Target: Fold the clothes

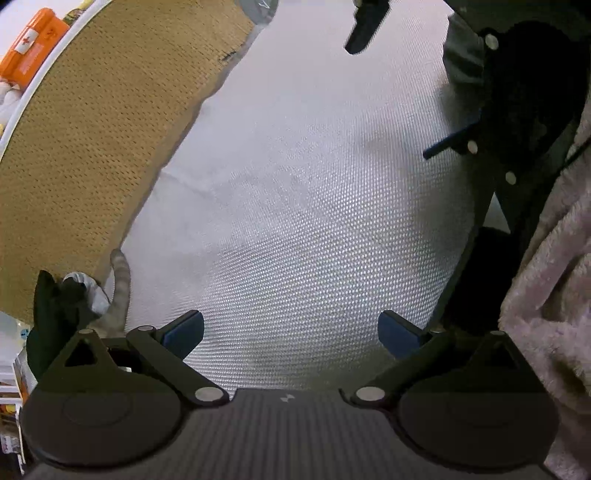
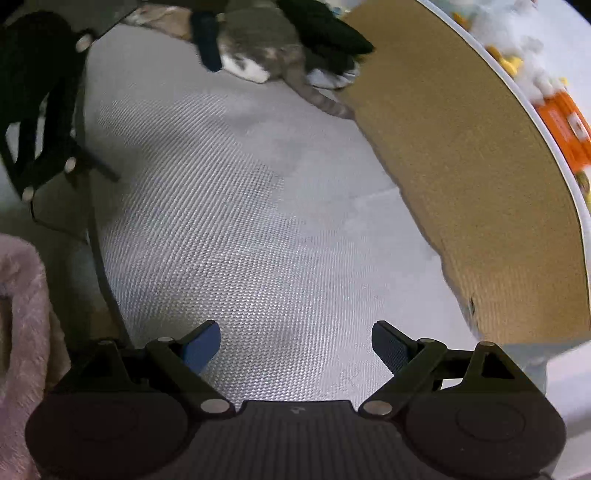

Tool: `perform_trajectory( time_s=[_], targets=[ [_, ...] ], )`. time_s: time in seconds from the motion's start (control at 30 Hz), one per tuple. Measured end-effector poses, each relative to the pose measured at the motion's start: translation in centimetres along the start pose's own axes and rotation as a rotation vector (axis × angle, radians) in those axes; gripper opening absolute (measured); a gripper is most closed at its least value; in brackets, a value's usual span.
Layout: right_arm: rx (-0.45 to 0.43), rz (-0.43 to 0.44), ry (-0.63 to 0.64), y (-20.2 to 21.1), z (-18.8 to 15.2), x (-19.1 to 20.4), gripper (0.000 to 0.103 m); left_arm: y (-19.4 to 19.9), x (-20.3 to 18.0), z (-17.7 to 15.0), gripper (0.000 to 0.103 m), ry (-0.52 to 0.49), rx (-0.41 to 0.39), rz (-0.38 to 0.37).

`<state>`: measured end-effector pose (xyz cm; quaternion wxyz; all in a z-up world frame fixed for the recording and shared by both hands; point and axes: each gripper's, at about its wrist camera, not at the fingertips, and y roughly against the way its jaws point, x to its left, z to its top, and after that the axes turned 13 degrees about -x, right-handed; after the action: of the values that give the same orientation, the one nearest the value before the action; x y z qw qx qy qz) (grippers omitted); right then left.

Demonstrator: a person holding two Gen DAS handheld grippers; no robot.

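Observation:
A white mesh garment (image 1: pixel 295 192) lies spread flat over a tan perforated table top (image 1: pixel 92 129). In the left wrist view my left gripper (image 1: pixel 291 332) hovers open just above the cloth, nothing between its blue pads (image 1: pixel 184 332). The right gripper's black body (image 1: pixel 517 92) shows at the upper right, over the garment's far side. From the right wrist, the same garment (image 2: pixel 240 221) fills the view. My right gripper (image 2: pixel 295 345) is open over it and empty. The left gripper's body (image 2: pixel 37 92) sits at the upper left.
A grey and white cat (image 2: pixel 258 51) lies at the garment's edge, its striped tail (image 2: pixel 325 101) on the cloth, beside black fabric (image 2: pixel 325 26). A pink fuzzy sleeve (image 1: pixel 546 277) is at the side. An orange first-aid box (image 1: pixel 33 40) lies beyond the table's white rim.

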<state>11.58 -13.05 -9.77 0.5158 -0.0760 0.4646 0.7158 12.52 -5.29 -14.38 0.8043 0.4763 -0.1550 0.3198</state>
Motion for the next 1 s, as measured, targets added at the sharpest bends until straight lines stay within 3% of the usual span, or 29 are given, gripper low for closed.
perform_trajectory(
  time_s=[0.23,0.53,1.0],
  targets=[
    [0.011,-0.035,-0.052,0.7,-0.6,0.8,0.091,0.3,-1.1,0.3,0.103,0.014,-0.039,0.020],
    [-0.035,-0.091,-0.057,1.8,-0.6,1.7,0.091,0.6,-1.3,0.2,0.103,0.077,-0.078,0.071],
    [-0.087,-0.173,-0.167,2.9,-0.7,1.2,0.091,1.0,-1.9,1.4,0.103,0.166,-0.146,0.131]
  ],
)
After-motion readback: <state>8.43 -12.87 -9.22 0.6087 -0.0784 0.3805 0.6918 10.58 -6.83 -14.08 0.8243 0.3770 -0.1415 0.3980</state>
